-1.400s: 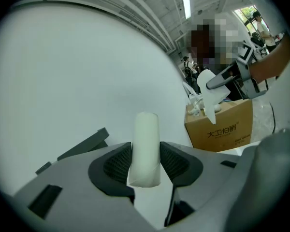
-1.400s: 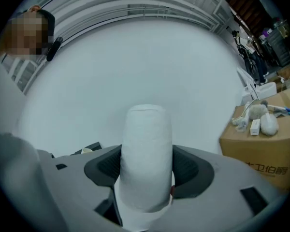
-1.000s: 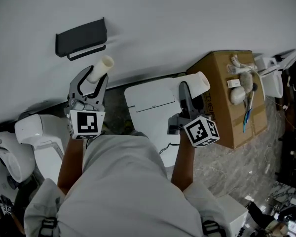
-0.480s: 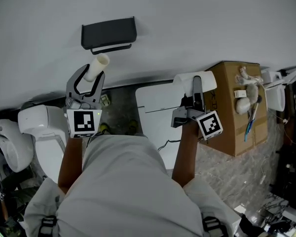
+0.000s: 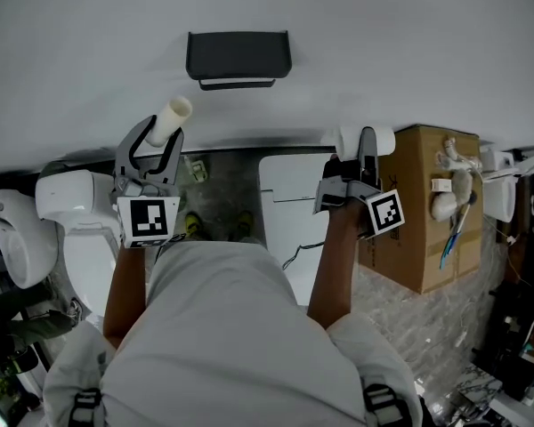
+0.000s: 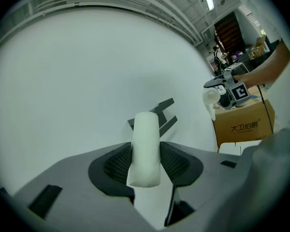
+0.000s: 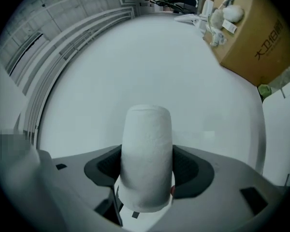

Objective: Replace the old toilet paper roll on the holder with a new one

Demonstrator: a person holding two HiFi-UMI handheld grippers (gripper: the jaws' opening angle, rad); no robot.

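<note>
The left gripper (image 5: 154, 145) is clamping its jaws on the empty cardboard tube (image 5: 172, 116) and the right gripper (image 5: 363, 152) is squeezing the new toilet paper roll (image 7: 146, 153) — both are pointing at the white wall (image 5: 383, 43), where the black holder (image 5: 238, 56) is hanging ahead of them, between the two, touching neither.

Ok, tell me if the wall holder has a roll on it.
Empty: the black holder is bare; left gripper holds the old tube, right gripper the new roll.
</note>
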